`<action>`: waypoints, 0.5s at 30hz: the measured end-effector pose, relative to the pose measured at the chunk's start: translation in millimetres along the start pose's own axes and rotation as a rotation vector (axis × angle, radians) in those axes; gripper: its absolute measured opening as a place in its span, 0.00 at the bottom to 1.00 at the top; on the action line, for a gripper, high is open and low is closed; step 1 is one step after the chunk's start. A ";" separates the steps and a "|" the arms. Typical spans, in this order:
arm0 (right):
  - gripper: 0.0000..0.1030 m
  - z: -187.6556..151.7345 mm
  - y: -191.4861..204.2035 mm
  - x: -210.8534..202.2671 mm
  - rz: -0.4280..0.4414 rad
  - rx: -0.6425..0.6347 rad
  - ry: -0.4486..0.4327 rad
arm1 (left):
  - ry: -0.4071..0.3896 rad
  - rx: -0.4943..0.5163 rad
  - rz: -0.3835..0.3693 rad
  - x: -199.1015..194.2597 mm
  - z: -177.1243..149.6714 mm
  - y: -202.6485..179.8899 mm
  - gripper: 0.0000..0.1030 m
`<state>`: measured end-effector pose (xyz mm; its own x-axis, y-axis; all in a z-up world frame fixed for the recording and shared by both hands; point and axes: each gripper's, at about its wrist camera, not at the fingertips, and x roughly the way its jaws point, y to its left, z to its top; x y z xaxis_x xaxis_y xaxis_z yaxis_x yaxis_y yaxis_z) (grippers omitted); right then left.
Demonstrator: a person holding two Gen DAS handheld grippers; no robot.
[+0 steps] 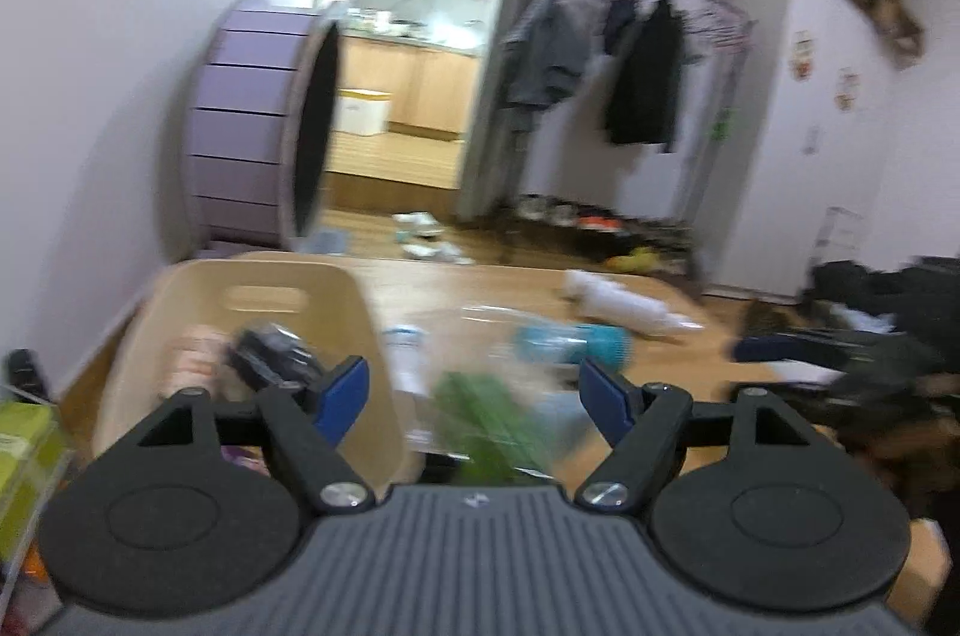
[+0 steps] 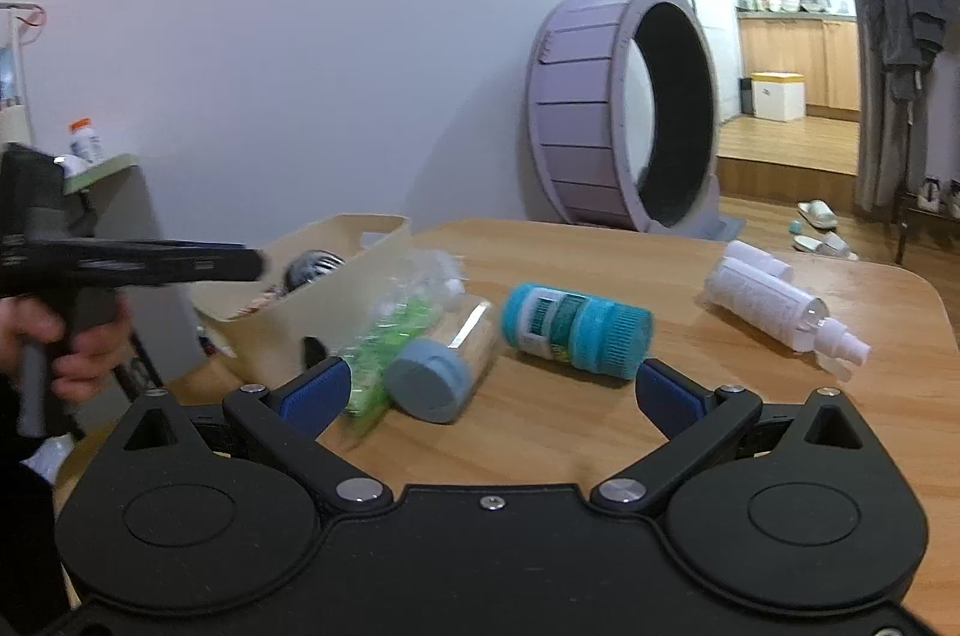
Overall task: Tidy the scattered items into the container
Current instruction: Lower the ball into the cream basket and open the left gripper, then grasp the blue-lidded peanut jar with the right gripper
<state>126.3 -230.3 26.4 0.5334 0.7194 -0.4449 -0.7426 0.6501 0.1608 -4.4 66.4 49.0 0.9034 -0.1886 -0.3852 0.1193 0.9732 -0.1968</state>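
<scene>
Item: teal bottle [image 2: 576, 330] lay mid-table beside the container [image 2: 336, 288], so I held right gripper [image 2: 492, 393] and left gripper [image 1: 474, 393] both spread, empty, for pickup

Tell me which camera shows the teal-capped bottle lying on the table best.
The right wrist view: the teal-capped bottle lies on its side on the table, sharp, label and ribbed cap visible, just ahead of the open right claw. The left wrist view shows it only as a motion-blurred teal smear.
</scene>
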 end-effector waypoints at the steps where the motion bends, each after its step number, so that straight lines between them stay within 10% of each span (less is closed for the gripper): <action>1: 0.99 0.5 -1.9 2.0 -0.008 0.000 0.004 | 0.001 0.003 -0.024 -1.4 -1.9 -5.6 0.74; 15: 0.98 -1.7 23.5 48.6 -0.004 -0.077 0.056 | -0.016 -0.015 -0.015 0.7 -9.8 -11.5 0.74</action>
<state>134.1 -180.4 7.1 0.5146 0.7009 -0.4939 -0.7708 0.6304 0.0914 -9.2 53.9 42.2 0.9082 -0.2008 -0.3673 0.1267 0.9682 -0.2159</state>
